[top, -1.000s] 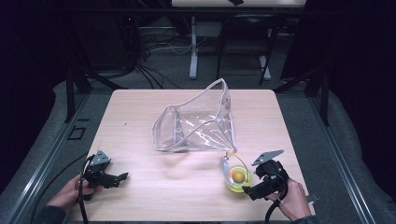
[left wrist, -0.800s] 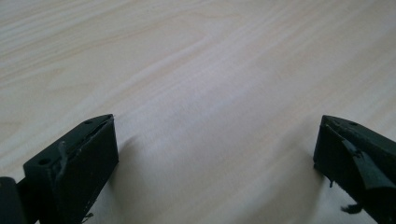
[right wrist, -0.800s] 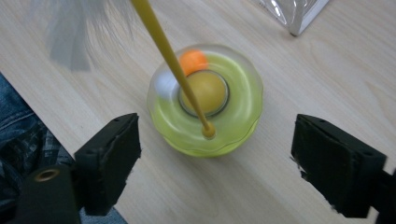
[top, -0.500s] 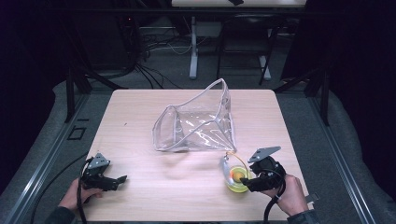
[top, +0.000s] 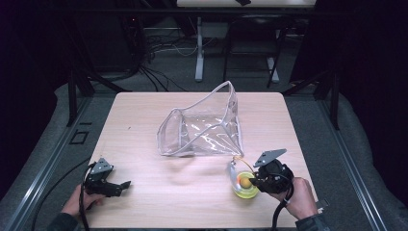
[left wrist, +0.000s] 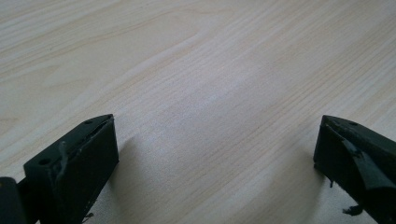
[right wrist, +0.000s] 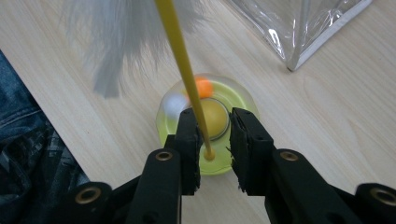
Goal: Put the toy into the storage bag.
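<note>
A small round yellow-green toy (top: 244,188) lies near the table's front right; a thin yellow stick (right wrist: 180,51) with a white feather (right wrist: 123,42) rises from its yellow middle dome. An orange ball (right wrist: 204,86) and a white ball (right wrist: 173,103) sit in its ring. My right gripper (right wrist: 215,116) is down over the toy, its jaws narrowly apart on either side of the stick's foot, the stick against the left jaw. A clear plastic bag (top: 202,127) with a white rim lies mid-table. My left gripper (top: 122,187) rests open at the front left over bare wood (left wrist: 201,93).
The light wooden table (top: 139,120) has bare wood between the bag and the left gripper. The bag's corner (right wrist: 299,28) lies just beyond the toy. A denim-clad leg (right wrist: 28,144) shows past the table's near edge. Dark floor, cables and stands surround the table.
My right gripper has moved left and down onto the toy, its jaws now either side of the stick. The left gripper has shifted slightly toward the front edge.
</note>
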Available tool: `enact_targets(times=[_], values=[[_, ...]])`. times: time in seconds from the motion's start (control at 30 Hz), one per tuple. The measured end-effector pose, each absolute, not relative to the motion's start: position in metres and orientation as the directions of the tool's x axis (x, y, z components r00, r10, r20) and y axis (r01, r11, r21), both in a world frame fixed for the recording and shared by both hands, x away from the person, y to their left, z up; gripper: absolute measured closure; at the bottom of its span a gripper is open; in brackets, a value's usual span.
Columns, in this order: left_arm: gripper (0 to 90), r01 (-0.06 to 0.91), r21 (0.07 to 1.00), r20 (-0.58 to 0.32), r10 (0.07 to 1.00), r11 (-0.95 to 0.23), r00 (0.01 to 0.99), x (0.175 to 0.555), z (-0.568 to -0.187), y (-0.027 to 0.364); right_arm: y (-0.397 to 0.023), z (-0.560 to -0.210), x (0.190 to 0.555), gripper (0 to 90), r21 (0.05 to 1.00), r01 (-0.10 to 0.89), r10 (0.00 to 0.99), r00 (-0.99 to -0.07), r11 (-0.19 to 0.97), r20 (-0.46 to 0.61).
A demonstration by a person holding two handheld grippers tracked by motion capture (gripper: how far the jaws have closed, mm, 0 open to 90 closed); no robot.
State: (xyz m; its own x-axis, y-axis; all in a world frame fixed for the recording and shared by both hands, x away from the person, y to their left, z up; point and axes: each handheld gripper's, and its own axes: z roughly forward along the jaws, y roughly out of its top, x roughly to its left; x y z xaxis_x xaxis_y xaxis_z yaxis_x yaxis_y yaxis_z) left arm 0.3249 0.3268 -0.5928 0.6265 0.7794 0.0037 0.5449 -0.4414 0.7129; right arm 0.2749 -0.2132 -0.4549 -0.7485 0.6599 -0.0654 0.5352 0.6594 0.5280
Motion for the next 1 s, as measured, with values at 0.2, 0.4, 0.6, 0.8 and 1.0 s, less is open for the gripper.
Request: enact_targets(times=[0.2,0.4,0.6,0.8,1.0], values=[[0.0,0.545,0.713,0.003,0.78,-0.441,0.626,0.325,-0.593,0.327,-0.211,-0.451,0.275,83.5,0.534,0.519,0.65,-0.757,0.667,-0.075],[0.0,0.545,0.713,0.004,0.779,-0.442,0.627,0.325,-0.593,0.327,-0.209,-0.449,0.276,87.2,0.524,0.515,0.645,-0.759,0.679,-0.09],[0.0,0.545,0.713,0.003,0.779,-0.441,0.627,0.325,-0.593,0.327,-0.206,-0.447,0.279,87.6,0.518,0.51,0.641,-0.761,0.686,-0.1],[0.0,0.546,0.712,0.004,0.779,-0.442,0.627,0.325,-0.593,0.327,-0.207,-0.439,0.281,87.7,0.51,0.513,0.641,-0.76,0.69,-0.102],[0.0,0.545,0.713,0.004,0.779,-0.441,0.627,0.325,-0.593,0.327,-0.213,-0.426,0.285,87.7,0.447,0.548,0.638,-0.767,0.707,-0.069]])
